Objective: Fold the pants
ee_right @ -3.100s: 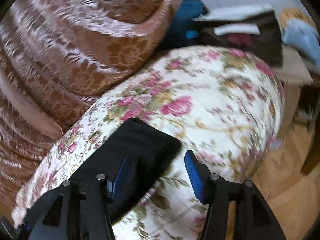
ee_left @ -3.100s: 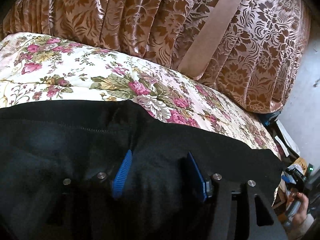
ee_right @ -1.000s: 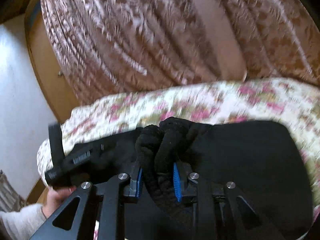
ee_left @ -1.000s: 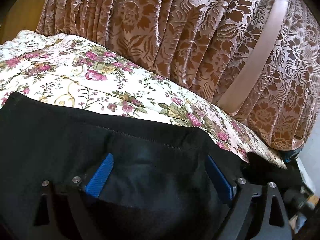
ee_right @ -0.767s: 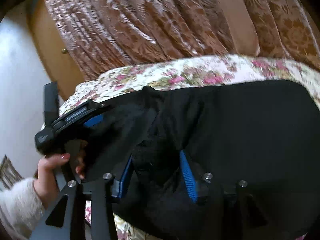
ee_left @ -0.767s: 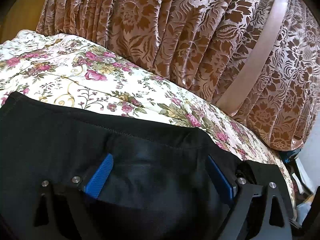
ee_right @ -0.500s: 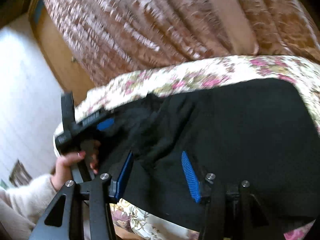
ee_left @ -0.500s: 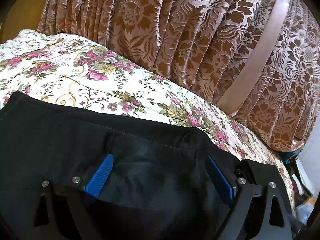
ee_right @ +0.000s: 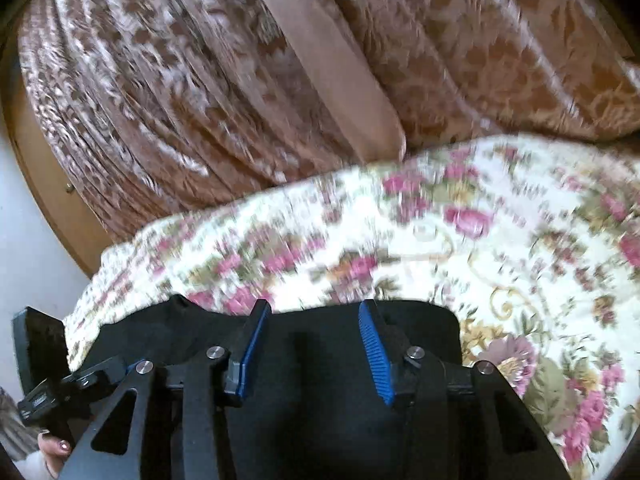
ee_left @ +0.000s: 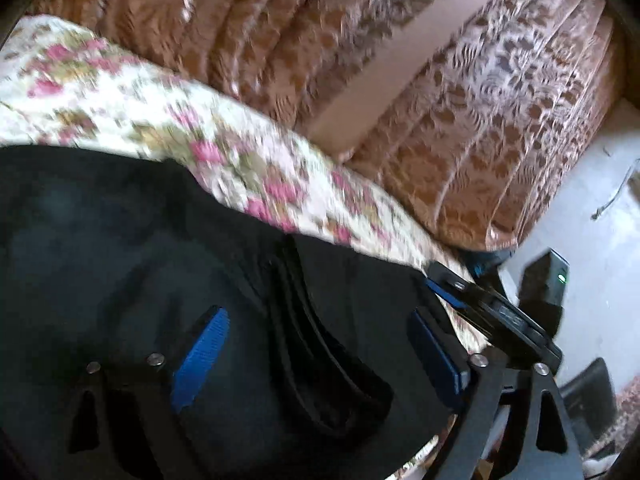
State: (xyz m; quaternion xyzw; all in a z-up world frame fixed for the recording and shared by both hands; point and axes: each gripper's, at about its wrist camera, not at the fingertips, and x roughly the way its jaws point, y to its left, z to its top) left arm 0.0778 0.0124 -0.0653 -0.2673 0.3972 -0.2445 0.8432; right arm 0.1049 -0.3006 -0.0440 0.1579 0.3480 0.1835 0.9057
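Note:
Black pants (ee_left: 120,260) lie folded on a floral bedspread (ee_left: 240,160). My left gripper (ee_left: 316,344) hovers low over them, jaws wide and closing. A folded edge of the cloth runs between the blue pads (ee_left: 200,356), which do not press on it. My right gripper (ee_left: 448,288) shows at the pants' right end in the left wrist view. In the right wrist view, the right gripper (ee_right: 314,344) stands over the pants (ee_right: 424,328), jaws apart and closing, gripping nothing. A hand (ee_right: 52,448) holds the left gripper's handle at the lower left.
A brown patterned curtain (ee_left: 480,120) hangs close behind the bed. The bedspread (ee_right: 480,240) drops off at its right edge, beside a dark box with a green light (ee_left: 544,280) and a white wall. A wooden frame (ee_right: 52,208) stands at the far left.
The right gripper opened and let go of the bunched black cloth, then drew back along the pants. The left wrist view swung right, bringing the right gripper into sight.

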